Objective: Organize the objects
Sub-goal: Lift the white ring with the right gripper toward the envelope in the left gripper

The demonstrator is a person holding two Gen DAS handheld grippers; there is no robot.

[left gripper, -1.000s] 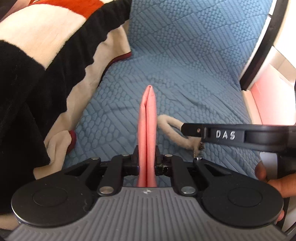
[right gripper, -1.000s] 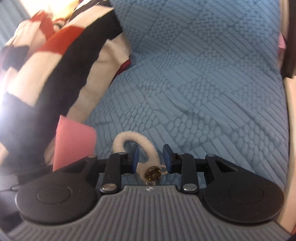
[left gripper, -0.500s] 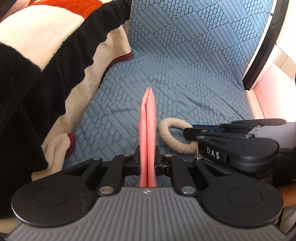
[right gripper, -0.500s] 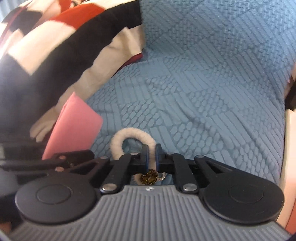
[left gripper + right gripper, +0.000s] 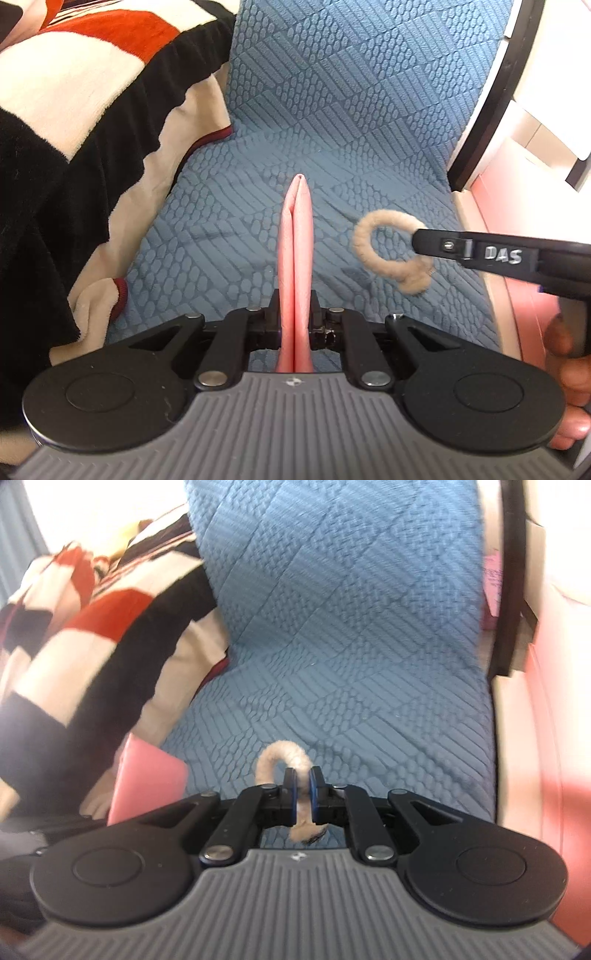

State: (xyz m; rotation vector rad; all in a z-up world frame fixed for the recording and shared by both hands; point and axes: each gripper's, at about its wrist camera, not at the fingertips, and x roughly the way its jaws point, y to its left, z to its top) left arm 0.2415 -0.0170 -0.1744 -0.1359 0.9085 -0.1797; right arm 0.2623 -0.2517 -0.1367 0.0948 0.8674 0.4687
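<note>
Both of your grippers are clamped on something above the blue quilted cover

Your left gripper is closed tight on a pink folded pouch, which stands on edge between the 2 fingers and points away over the blue quilted cover. Your right gripper is pinched shut on a fuzzy cream hair tie; its loop sticks out ahead of the blue pads, and the left wrist view shows the ring hanging clear of the cover, just right of the pouch and not touching it. A red, black and cream fleece blanket is bunched along the left side. Your fingers show at the right edge
</note>
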